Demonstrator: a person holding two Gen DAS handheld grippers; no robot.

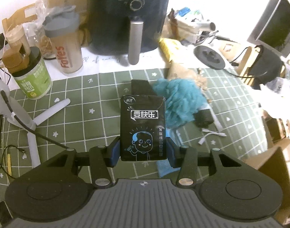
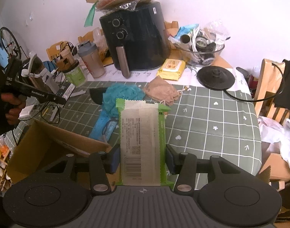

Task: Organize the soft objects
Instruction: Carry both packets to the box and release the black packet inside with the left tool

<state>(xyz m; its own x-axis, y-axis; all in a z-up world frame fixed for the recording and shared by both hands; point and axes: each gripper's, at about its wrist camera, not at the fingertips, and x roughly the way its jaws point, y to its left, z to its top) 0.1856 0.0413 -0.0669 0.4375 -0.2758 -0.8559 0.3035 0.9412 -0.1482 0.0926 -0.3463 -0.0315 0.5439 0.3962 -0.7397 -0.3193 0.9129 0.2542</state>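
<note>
While the left gripper (image 1: 143, 150) is raised above the worktop (image 1: 87, 102), its two blue-padded fingers (image 1: 114, 151) are closed against the sides of one black tissue pack (image 1: 143, 127), which stands upright between them with its printed cartoon face toward the camera. The right gripper (image 2: 143, 160) likewise has both fingers (image 2: 114, 160) pressed onto one green-edged wipes pack (image 2: 142, 140), held lengthwise with its barcode side up.

On the green checked cloth of the worktop, the following soft items are visible:

1. One teal fluffy item (image 1: 180, 104), lying just behind and right of the black tissue pack; it also shows in the right wrist view (image 2: 120, 95).
2. One black flat item (image 1: 140, 87), partly covered by the teal fluffy item.
3. One tan drawstring pouch (image 2: 162, 92), right of the teal fluffy item.
4. One yellow wipes pack (image 2: 171, 69), on the white area near the rear.
5. One blue flat item (image 2: 105, 123), lying in front of the teal fluffy item.

One open cardboard box (image 2: 48, 148) sits at the near left edge in the right wrist view. One dark air fryer (image 1: 129, 15) stands at the rear, with one shaker bottle (image 1: 66, 43) and one green-labelled jar (image 1: 33, 79) to its left. One black round kettle base (image 2: 215, 77) rests to its right. One glass bowl (image 2: 202, 54) holds mixed small items; the count cannot be told.
</note>
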